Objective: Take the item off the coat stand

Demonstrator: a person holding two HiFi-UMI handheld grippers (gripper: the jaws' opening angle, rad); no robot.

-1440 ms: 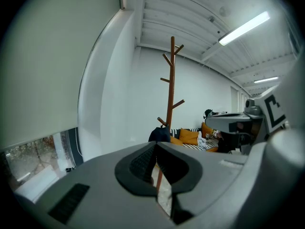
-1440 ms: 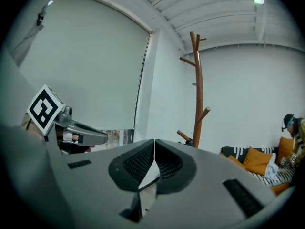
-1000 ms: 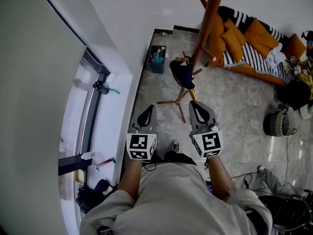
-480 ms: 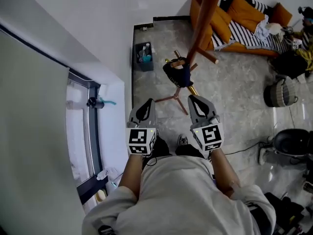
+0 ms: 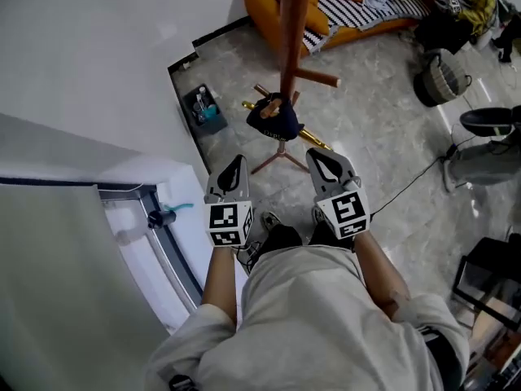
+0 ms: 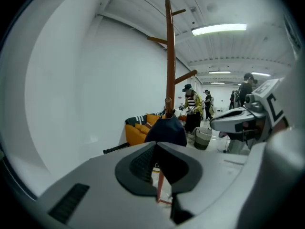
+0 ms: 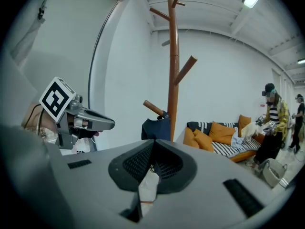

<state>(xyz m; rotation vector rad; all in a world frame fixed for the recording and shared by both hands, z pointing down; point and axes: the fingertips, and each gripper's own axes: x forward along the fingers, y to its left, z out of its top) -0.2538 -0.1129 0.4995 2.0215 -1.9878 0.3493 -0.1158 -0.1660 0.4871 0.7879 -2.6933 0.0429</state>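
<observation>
A tall wooden coat stand [image 5: 291, 31] rises ahead of me, with pegs sticking out at several heights. A dark navy item [image 5: 275, 120], like a small bag or cap, hangs from a low peg [image 5: 272, 103]. It also shows in the left gripper view as the navy item [image 6: 166, 130] and in the right gripper view as the navy item [image 7: 156, 129], straight beyond the jaws. My left gripper [image 5: 231, 174] and right gripper [image 5: 324, 163] are held side by side, short of the stand. Both are shut with nothing between the jaws.
A small bin [image 5: 204, 107] with bottles stands by the white wall at the left. An orange sofa with striped cushions [image 5: 350, 2], a basket [image 5: 442, 77] and a floor cable [image 5: 407, 187] lie to the right. People [image 6: 195, 109] stand further back.
My view has swung, so the stand and the hanging item now sit more centred above the grippers. Both grippers stay shut, side by side.
</observation>
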